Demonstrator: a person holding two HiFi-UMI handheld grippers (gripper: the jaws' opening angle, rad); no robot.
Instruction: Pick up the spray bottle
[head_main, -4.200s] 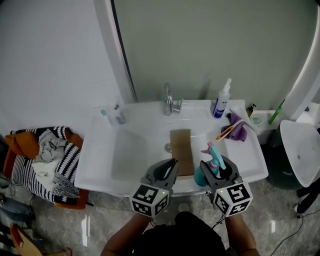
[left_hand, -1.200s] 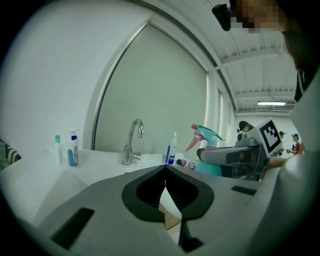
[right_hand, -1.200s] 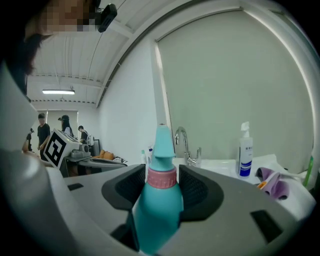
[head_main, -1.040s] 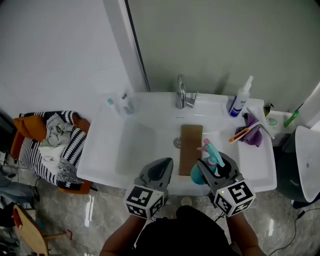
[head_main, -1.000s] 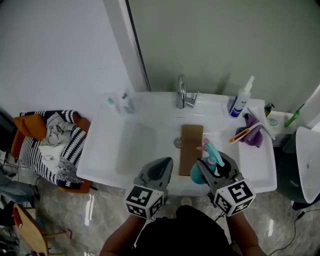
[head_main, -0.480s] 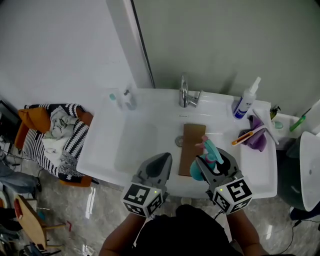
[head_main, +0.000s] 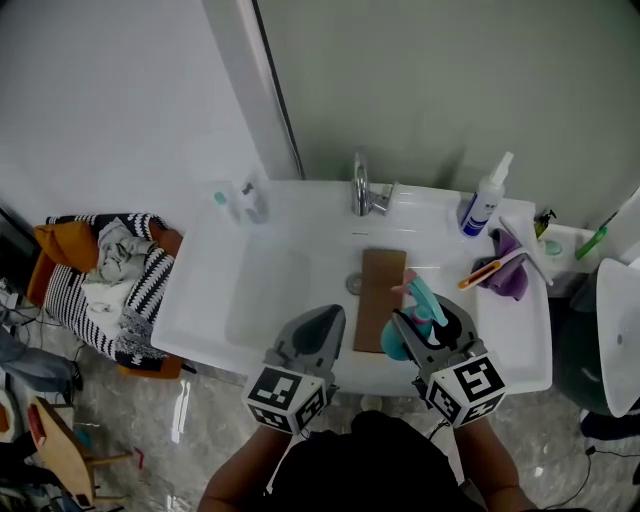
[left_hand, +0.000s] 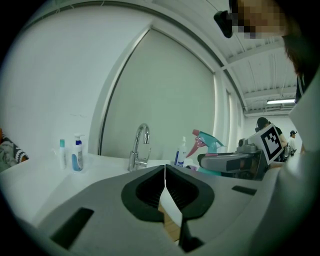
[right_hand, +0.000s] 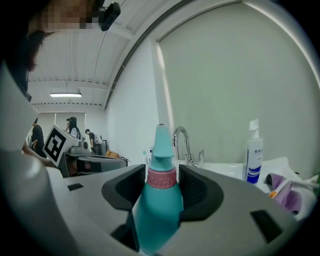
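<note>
The teal spray bottle (right_hand: 157, 205) is gripped at its neck by the right gripper (head_main: 432, 322), at the front rim of the sink (head_main: 200, 300). The left gripper (head_main: 322, 325) is closed on nothing, just beside it.

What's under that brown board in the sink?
The brown board lies in the basin of the white sink. The round drain peeks out at the board's left edge. Anything else beneath the board is covered, so I cannot tell.
</note>
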